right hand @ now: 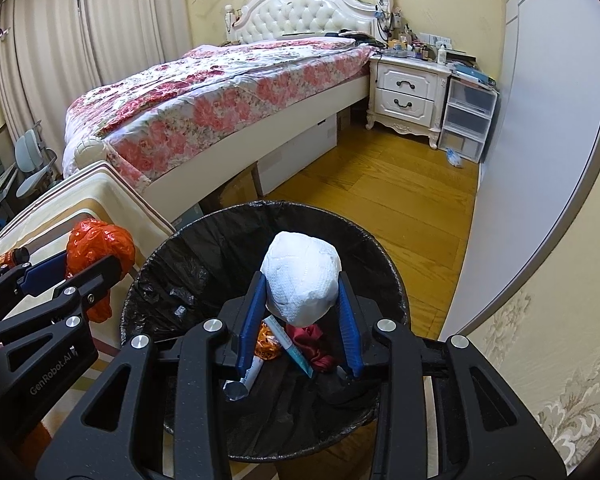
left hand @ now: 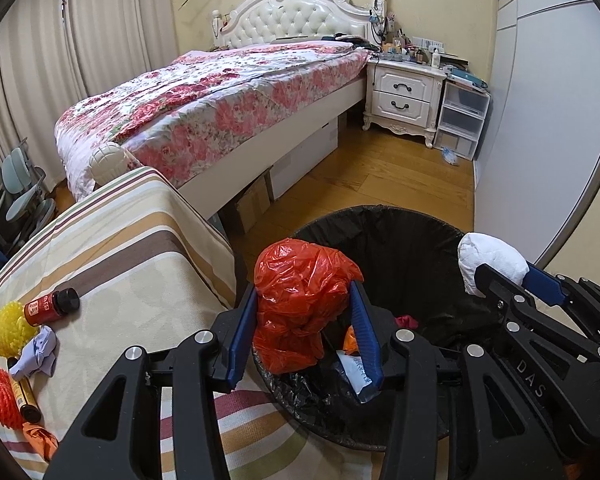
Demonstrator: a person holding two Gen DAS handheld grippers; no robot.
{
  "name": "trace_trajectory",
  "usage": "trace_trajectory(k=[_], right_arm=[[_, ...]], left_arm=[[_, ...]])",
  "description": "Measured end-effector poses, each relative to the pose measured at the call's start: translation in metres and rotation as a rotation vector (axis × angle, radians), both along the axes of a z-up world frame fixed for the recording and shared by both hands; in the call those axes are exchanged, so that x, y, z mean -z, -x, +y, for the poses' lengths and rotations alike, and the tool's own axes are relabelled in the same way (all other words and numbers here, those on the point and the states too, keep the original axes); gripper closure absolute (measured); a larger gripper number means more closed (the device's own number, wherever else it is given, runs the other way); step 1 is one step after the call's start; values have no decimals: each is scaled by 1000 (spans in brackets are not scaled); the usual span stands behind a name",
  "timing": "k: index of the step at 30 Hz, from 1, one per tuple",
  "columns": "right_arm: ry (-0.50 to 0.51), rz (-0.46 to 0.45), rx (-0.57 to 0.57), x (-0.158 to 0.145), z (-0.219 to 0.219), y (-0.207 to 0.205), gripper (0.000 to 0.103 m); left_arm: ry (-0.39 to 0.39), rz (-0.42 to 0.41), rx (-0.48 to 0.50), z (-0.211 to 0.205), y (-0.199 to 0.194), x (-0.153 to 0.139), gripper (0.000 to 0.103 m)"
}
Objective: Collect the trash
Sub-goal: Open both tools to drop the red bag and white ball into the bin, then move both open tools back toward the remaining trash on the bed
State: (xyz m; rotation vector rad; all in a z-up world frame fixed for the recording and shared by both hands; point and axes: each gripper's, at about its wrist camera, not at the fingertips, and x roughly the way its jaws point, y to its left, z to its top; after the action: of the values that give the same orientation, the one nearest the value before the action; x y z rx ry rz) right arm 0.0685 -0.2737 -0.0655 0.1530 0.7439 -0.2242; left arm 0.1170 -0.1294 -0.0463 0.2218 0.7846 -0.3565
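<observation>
My left gripper [left hand: 305, 294] is shut on a crumpled red plastic bag [left hand: 304, 292] and holds it over the near left rim of the bin [left hand: 380, 216], a round bin with a black liner. My right gripper [right hand: 302, 284] is shut on a white paper wad [right hand: 300, 280] and holds it above the bin's [right hand: 204, 232] middle. Each gripper shows in the other's view, the right one with the paper wad [left hand: 488, 258], the left one with the red bag [right hand: 100, 248]. Inside the bin lie an orange wrapper [right hand: 266, 344], a tube [right hand: 296, 350] and a dark red scrap [right hand: 320, 344].
A striped-cloth table [left hand: 140, 248] at left holds a red bottle [left hand: 52, 306], a yellow spiky ball [left hand: 8, 328], a red spiky ball [left hand: 0, 400], a crumpled lilac piece [left hand: 38, 354] and a yellow tube [left hand: 24, 398]. Bed [left hand: 220, 100], nightstand [left hand: 404, 96], wooden floor [left hand: 380, 172] behind.
</observation>
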Motion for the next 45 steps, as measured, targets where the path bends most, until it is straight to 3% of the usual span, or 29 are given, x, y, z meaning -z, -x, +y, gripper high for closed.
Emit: trace_trajectory(k=[3,8,18,24,45], right_arm=[[2,-3,7,0,-1,1,59],[8,-2,13,1,-2,3,58],[-1,-13,15,-5,5,12,52],[-9,-7,-24,-6,26,22,51],[15,-3,-321,-19,166,34,50]], left_arm=[[4,5,-6,2,-1,1,47],[11,-3,-11,4,0,0,34],[11,-5,-57,26,8,-7,31],[24,13,-119,64,22,-9,31],[54,-26,-334,210,83,-28,31]])
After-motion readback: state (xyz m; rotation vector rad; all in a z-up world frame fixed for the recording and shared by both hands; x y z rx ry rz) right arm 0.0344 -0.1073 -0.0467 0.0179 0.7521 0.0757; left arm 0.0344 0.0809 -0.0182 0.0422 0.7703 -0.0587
